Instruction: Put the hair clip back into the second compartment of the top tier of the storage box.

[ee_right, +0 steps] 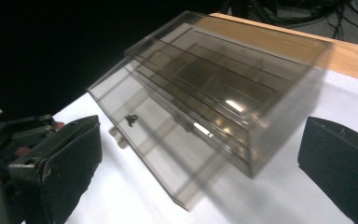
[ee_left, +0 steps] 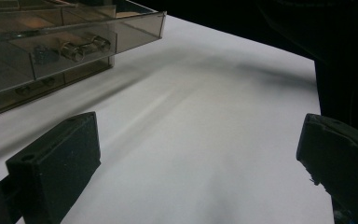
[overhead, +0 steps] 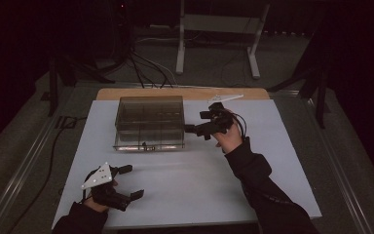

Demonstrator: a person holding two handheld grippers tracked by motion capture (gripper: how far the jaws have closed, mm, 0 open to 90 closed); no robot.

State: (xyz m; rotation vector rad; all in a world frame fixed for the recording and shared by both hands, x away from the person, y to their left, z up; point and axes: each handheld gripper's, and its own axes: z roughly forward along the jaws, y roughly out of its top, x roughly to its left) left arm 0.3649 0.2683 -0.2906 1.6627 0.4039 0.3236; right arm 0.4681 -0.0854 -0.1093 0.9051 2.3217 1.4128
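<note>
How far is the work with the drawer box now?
Done: the bottom drawer of the clear drawer box stands partly pulled out. In hand: nothing; the right gripper is open beside the box, the left gripper open near the table's front. Handling the drawer remains.

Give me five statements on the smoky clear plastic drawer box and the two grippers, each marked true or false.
1. The smoky clear plastic drawer box stands on the white table sheet. True.
2. Its bottom drawer is pulled out a little. True.
3. The left gripper is clamped on the box. False: it is open, apart from the box, near the front edge.
4. The right gripper is beside the box's right end, open. True.
5. The box lies on its side. False: it stands upright.
</note>
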